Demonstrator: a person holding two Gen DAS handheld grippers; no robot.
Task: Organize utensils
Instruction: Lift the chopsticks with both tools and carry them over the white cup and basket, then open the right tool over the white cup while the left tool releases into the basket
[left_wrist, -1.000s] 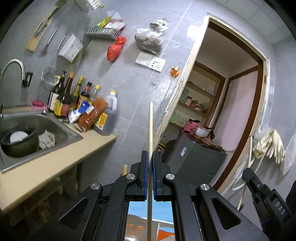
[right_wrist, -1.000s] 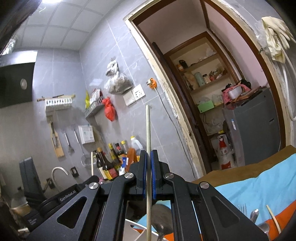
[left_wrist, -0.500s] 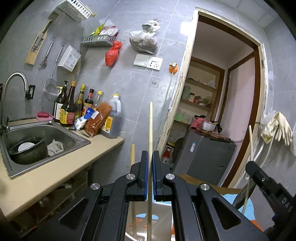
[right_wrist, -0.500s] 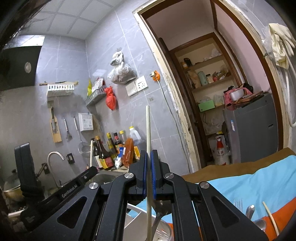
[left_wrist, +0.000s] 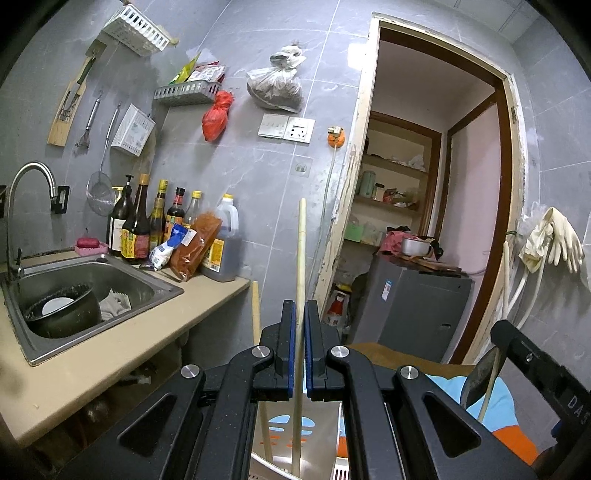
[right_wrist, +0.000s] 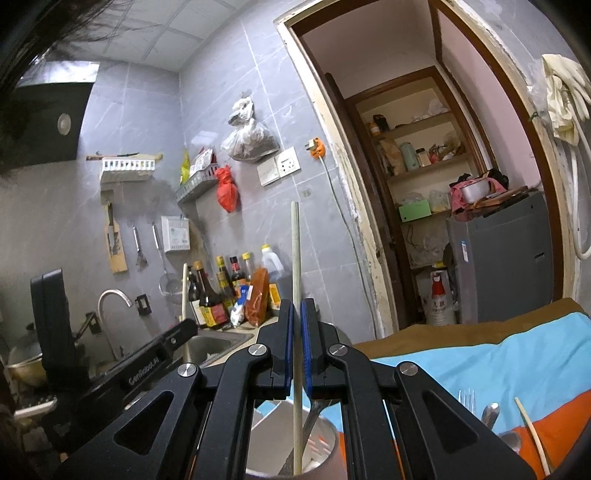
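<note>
Each gripper is clamped on one upright chopstick. The left gripper pinches a pale wooden chopstick whose lower end dips into a white utensil holder right below. The right gripper squeezes a second chopstick, its tip down inside a metal cup next to a spoon handle. Both containers sit on a blue-and-orange cloth, with a fork further right. The sink and sauce bottles are off left.

Grey tiled walls surround a steel sink, beige counter and open doorway.
</note>
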